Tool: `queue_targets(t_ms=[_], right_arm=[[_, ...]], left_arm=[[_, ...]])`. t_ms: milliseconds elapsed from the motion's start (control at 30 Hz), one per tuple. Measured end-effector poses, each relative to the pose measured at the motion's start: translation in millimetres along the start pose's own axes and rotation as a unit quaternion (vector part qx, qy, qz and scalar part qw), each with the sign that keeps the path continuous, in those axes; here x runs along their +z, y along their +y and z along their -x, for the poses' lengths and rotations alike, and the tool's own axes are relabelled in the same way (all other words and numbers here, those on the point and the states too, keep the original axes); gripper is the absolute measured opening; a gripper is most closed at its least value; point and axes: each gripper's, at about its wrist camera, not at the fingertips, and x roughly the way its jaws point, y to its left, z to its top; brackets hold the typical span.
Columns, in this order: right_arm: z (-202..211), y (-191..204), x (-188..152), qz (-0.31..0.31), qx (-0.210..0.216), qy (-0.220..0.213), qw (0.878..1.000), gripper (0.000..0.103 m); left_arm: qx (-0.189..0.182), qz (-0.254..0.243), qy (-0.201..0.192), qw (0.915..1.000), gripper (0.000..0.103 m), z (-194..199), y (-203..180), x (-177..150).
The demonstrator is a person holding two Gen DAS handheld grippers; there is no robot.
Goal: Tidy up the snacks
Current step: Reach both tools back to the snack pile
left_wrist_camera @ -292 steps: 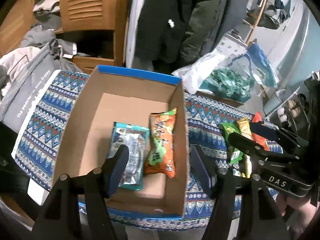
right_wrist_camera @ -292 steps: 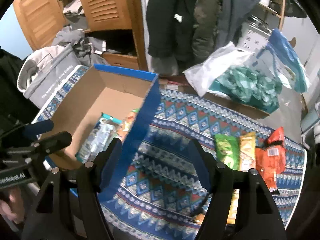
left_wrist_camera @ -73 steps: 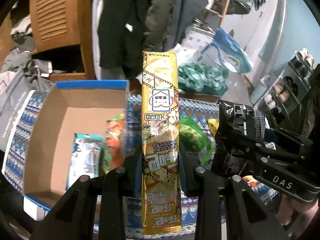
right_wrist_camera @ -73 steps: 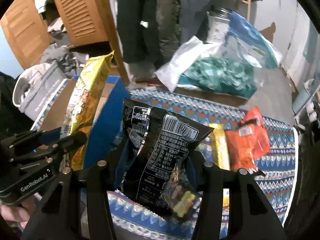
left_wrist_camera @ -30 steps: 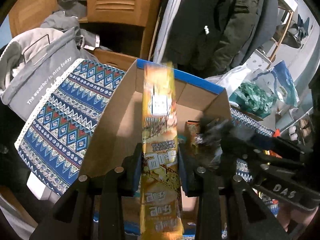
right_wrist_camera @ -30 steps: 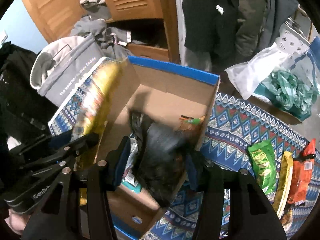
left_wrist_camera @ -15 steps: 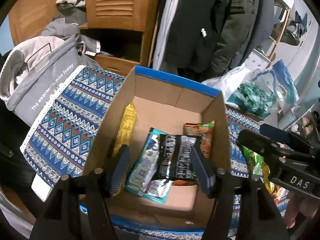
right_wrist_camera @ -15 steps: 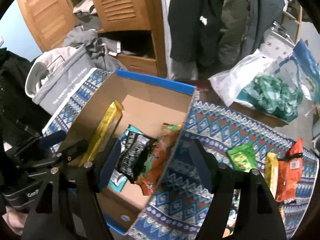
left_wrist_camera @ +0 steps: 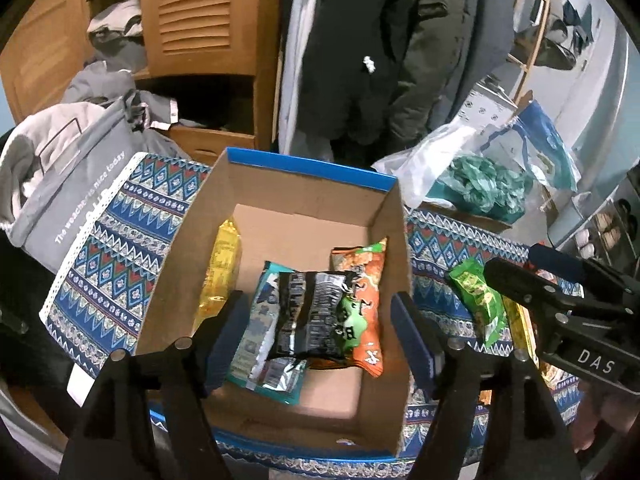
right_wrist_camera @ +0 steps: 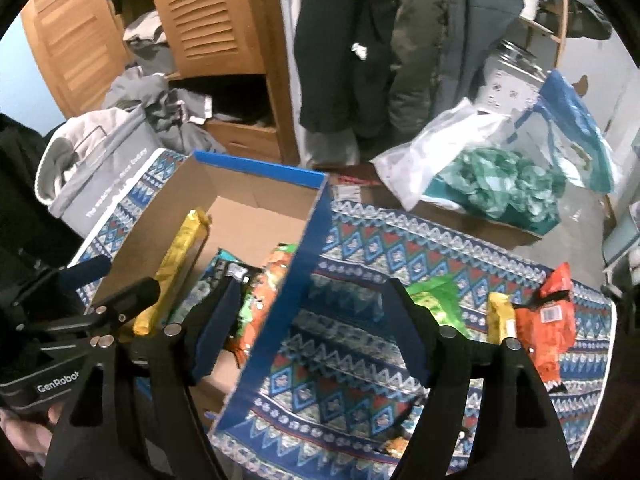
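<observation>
Both grippers hang empty above the table. The left gripper (left_wrist_camera: 320, 332) and right gripper (right_wrist_camera: 310, 328) have just been opening, jaws wide, nothing between them. The cardboard box (left_wrist_camera: 280, 196) holds four packets, the yellow packet (left_wrist_camera: 218, 272) leaning on its left wall, probably as dropped, the black packet (left_wrist_camera: 308, 312) atop the others. Only the right wrist view shows the orange packet (right_wrist_camera: 548, 320) waiting on the patterned cloth (right_wrist_camera: 400, 248).

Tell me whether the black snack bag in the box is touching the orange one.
Touching. The left wrist view shows the black snack bag lying across the orange bag, overlapping its left side inside the cardboard box.
</observation>
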Motion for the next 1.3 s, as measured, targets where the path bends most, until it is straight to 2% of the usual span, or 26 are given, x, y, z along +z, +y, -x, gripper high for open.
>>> queue_targets(t_ms=[600, 1300], right_arm=[[42.6, -57.2, -28.9, -0.026, -0.044, -0.023, 0.998, 0.075], [65.2, -141.2, -77.9, -0.076, -0.092, -0.013, 0.993, 0.076]], left_arm=[[0.0, -0.078, -0.005, 0.997, 0.077, 7.4, -72.8, -7.8], [-0.02, -0.126, 0.037, 0.9912, 0.077, -12.6, -142.7, -23.0]])
